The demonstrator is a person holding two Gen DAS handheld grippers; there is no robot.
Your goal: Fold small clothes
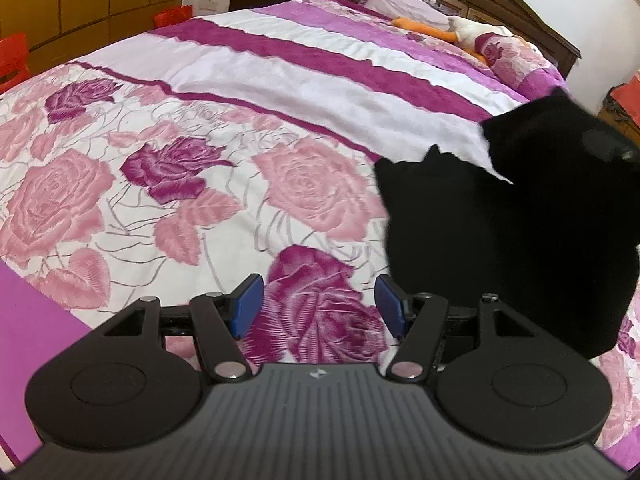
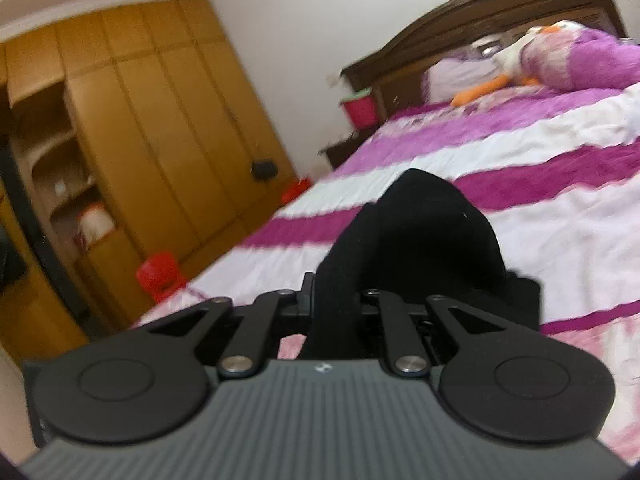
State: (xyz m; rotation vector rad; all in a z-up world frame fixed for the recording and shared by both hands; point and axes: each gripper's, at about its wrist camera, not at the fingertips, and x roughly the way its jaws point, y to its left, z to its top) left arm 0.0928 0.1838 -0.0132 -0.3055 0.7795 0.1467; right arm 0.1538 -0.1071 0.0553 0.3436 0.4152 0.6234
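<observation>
A small black garment [image 1: 500, 236] hangs lifted above the floral bedspread [image 1: 160, 168] at the right of the left wrist view. My left gripper [image 1: 318, 306] is open and empty, its blue pads [image 1: 248, 306] apart over a purple rose, just left of the garment. My right gripper [image 2: 336, 300] is shut on the black garment [image 2: 420, 232], which bunches up over its fingers and hides the pads. The right gripper shows in the left wrist view as a dark shape [image 1: 592, 140] at the garment's top.
The bed has a dark wooden headboard [image 2: 480, 20], pillows and a white and orange plush toy [image 1: 460, 30] at its head. A wooden wardrobe [image 2: 140, 120], a red stool [image 2: 160, 276] and a red bin [image 2: 360, 110] stand beside the bed.
</observation>
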